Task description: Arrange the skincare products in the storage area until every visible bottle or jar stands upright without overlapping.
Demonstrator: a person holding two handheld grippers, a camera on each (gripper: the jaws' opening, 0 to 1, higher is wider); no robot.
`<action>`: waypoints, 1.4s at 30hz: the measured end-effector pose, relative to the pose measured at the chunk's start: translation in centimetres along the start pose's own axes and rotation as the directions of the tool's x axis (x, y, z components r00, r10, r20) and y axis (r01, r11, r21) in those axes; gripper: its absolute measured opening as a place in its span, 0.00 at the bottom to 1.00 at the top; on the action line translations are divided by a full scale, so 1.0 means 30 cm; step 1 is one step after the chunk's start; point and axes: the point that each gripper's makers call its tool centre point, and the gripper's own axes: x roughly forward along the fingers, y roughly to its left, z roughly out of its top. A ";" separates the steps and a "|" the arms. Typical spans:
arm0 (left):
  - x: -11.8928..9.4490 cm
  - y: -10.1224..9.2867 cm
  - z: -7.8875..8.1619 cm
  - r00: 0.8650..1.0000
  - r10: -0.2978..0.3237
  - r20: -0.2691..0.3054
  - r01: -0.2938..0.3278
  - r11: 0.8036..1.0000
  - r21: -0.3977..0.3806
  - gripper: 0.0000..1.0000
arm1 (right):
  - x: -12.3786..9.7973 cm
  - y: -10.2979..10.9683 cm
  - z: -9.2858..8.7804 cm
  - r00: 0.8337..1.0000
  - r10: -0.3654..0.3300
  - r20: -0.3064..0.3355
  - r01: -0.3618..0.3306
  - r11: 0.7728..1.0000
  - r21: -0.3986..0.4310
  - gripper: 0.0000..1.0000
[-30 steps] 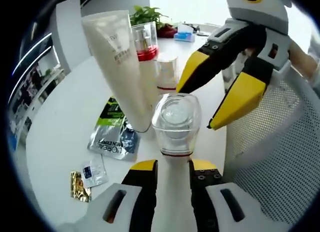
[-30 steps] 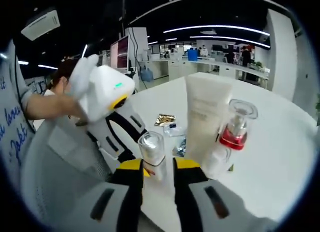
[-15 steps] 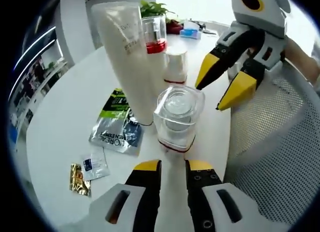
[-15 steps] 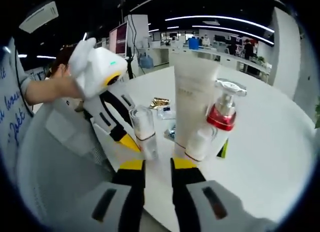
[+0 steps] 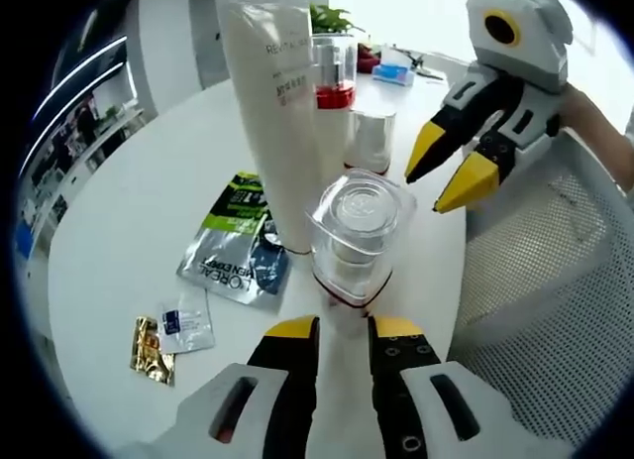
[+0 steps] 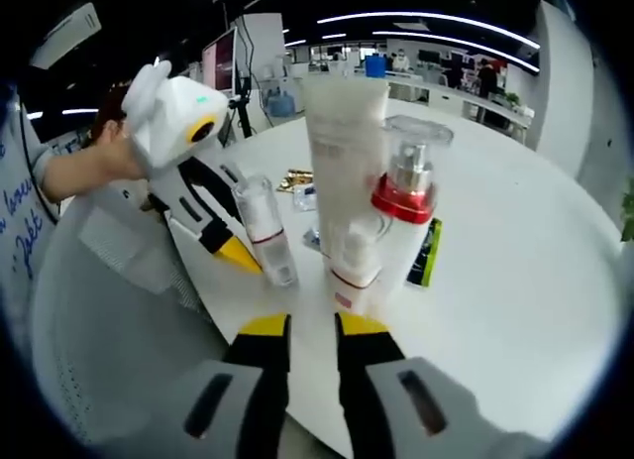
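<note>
Bottles stand upright in a tight cluster on the white table (image 5: 129,201): tall tube (image 5: 272,102), red-collared pump bottle (image 6: 404,196), clear-capped bottle (image 5: 355,236), small jar (image 5: 370,140). Flat sachets (image 5: 233,266) lie beside them. Left gripper (image 5: 340,330) and right gripper (image 6: 310,327) hold nothing, jaws narrowly parted.

1. A round white table (image 5: 129,211) carries everything.
2. Just ahead of the left gripper's jaws stands a clear-capped bottle (image 5: 352,243), upright.
3. Beyond it stand a tall white tube (image 5: 275,112), a red-collared pump bottle (image 5: 335,82) and a small white bottle (image 5: 369,140), close together.
4. Left of the jaws lie a green-and-black sachet (image 5: 238,243), a small white sachet (image 5: 184,320) and a gold sachet (image 5: 149,348), flat.
5. In the right gripper view, a dark flat packet (image 6: 424,253) lies right of the bottles.
</note>
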 end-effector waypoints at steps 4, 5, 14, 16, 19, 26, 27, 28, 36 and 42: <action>0.008 0.004 0.009 1.000 0.002 0.005 -0.001 1.000 -0.010 0.13 | 0.002 -0.016 -0.007 1.000 0.002 -0.007 -0.002 1.000 0.020 0.17; 0.010 0.005 0.011 1.000 0.001 0.005 -0.001 1.000 -0.010 0.13 | 0.004 -0.020 -0.008 1.000 0.000 -0.011 0.001 1.000 0.019 0.17; 0.031 0.002 0.028 1.000 -0.004 0.008 0.004 1.000 -0.023 0.11 | 0.030 -0.049 -0.004 1.000 -0.009 -0.025 0.009 1.000 0.022 0.16; 0.036 0.000 0.035 1.000 -0.001 0.014 0.002 1.000 -0.029 0.11 | 0.032 -0.054 -0.004 1.000 -0.015 -0.025 0.016 1.000 0.024 0.16; 0.044 -0.002 0.045 1.000 -0.002 0.017 0.002 0.999 -0.036 0.11 | 0.036 -0.059 -0.003 0.999 -0.019 -0.026 0.020 0.999 0.029 0.16; 0.061 -0.011 0.068 1.000 -0.006 0.024 0.007 0.999 -0.039 0.10 | 0.043 -0.068 -0.006 0.999 -0.027 -0.037 0.028 0.999 0.031 0.15; 0.063 -0.012 0.070 1.000 -0.006 0.024 0.007 0.999 -0.039 0.10 | 0.044 -0.069 -0.007 0.999 -0.026 -0.039 0.027 0.999 0.031 0.15; 0.064 -0.013 0.074 1.000 -0.005 0.025 0.006 0.999 -0.039 0.10 | 0.045 -0.071 -0.007 0.999 -0.027 -0.040 0.029 0.999 0.031 0.15; 0.076 -0.019 0.091 0.999 -0.001 0.037 0.003 0.998 -0.063 0.07 | 0.055 -0.076 -0.005 0.999 -0.028 -0.045 0.029 0.999 0.028 0.14; 0.082 -0.019 0.100 0.999 0.004 0.046 0.000 0.997 -0.082 0.06 | 0.059 -0.080 -0.007 0.999 -0.031 -0.044 0.032 0.999 0.031 0.13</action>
